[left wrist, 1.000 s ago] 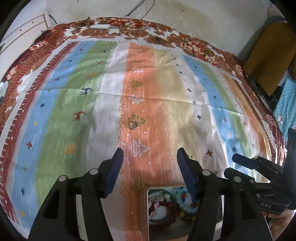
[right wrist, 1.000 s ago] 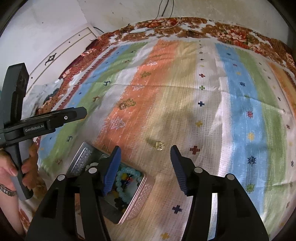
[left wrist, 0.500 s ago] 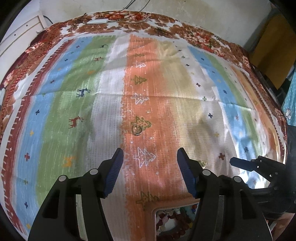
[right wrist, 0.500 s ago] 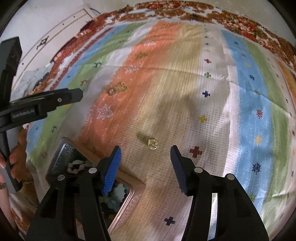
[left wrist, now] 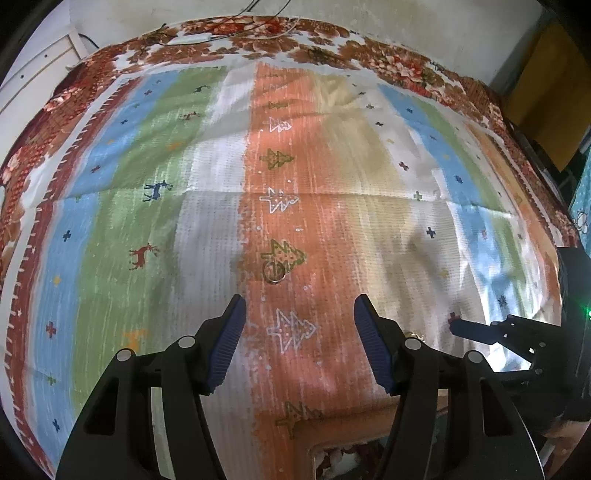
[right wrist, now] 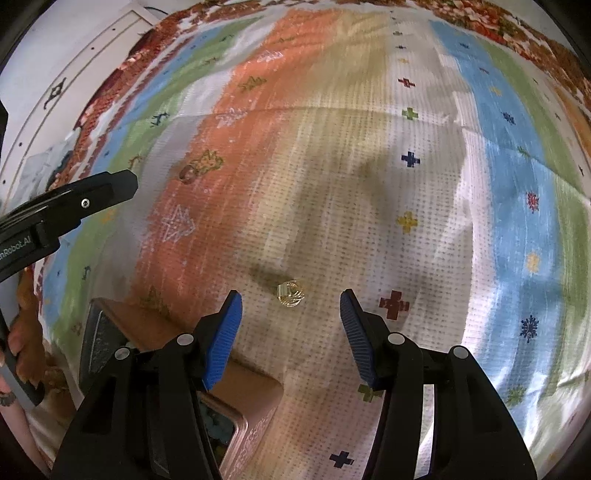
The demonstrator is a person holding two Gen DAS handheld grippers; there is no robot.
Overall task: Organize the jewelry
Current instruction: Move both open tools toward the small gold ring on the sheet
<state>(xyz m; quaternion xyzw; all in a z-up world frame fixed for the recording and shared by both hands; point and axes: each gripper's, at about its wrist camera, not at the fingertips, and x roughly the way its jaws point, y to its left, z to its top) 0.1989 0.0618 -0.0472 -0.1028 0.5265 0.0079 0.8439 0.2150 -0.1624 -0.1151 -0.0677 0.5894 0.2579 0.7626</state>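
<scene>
A gold ring (right wrist: 290, 293) lies on the striped cloth just ahead of my open, empty right gripper (right wrist: 291, 328), between its fingertips' line. A darker ring (left wrist: 273, 272) lies on the orange stripe ahead of my open, empty left gripper (left wrist: 298, 343); it also shows in the right wrist view (right wrist: 187, 173). A rose-gold jewelry box (right wrist: 255, 398) with beads inside sits under both grippers; its rim (left wrist: 325, 448) shows at the bottom of the left wrist view.
The striped cloth (left wrist: 207, 221) covers a bed with a floral border (left wrist: 258, 33). A wall and white panel (right wrist: 74, 74) lie to the left. The other gripper (left wrist: 509, 332) shows at right in the left wrist view.
Both grippers have moved forward over the cloth, away from the box. The gold ring is now close between the right fingers, and the dark ring is nearer the left fingers.
</scene>
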